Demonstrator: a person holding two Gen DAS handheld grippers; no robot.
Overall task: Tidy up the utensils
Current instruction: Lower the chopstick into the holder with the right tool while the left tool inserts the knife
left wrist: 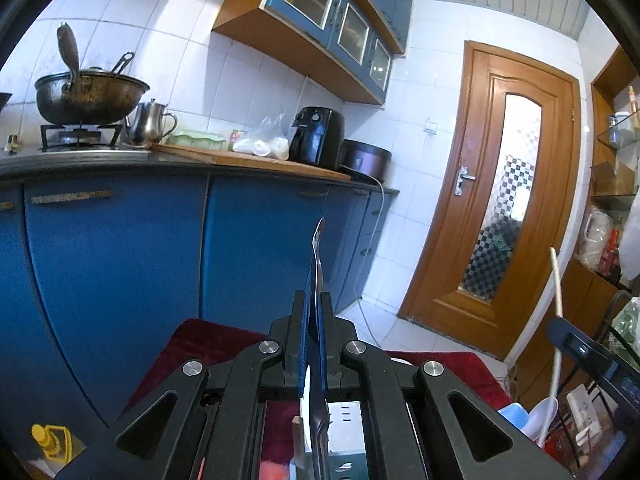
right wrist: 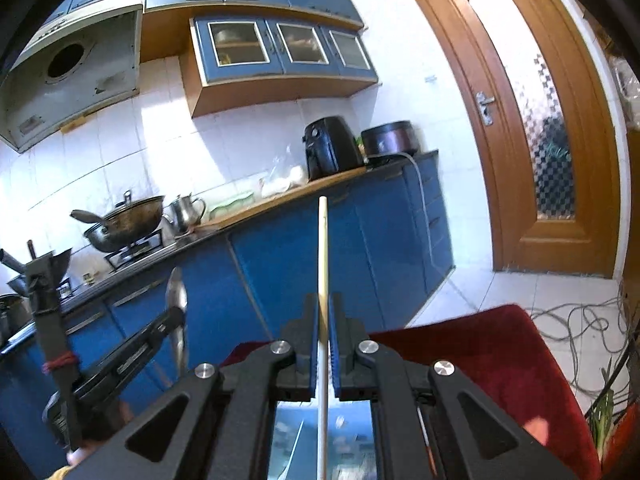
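My left gripper (left wrist: 315, 296) is shut on a metal spoon (left wrist: 318, 248), seen edge-on and sticking up and forward from between the blue pads. The right wrist view shows that spoon (right wrist: 177, 294) with its bowl uppermost, held in the left gripper (right wrist: 172, 320) at the lower left. My right gripper (right wrist: 324, 300) is shut on a pale wooden chopstick (right wrist: 323, 248) that points up and away. In the left wrist view the chopstick (left wrist: 557, 280) stands at the far right above the right gripper (left wrist: 576, 344). Both grippers hang over a dark red cloth (right wrist: 480, 344).
Blue base cabinets (left wrist: 120, 248) run under a counter carrying a wok (left wrist: 90, 96), a steel kettle (left wrist: 150, 122), a black air fryer (left wrist: 318, 134) and a rice cooker (left wrist: 366, 158). A wooden door (left wrist: 512, 200) stands to the right. Cables (right wrist: 580, 328) lie on the tiled floor.
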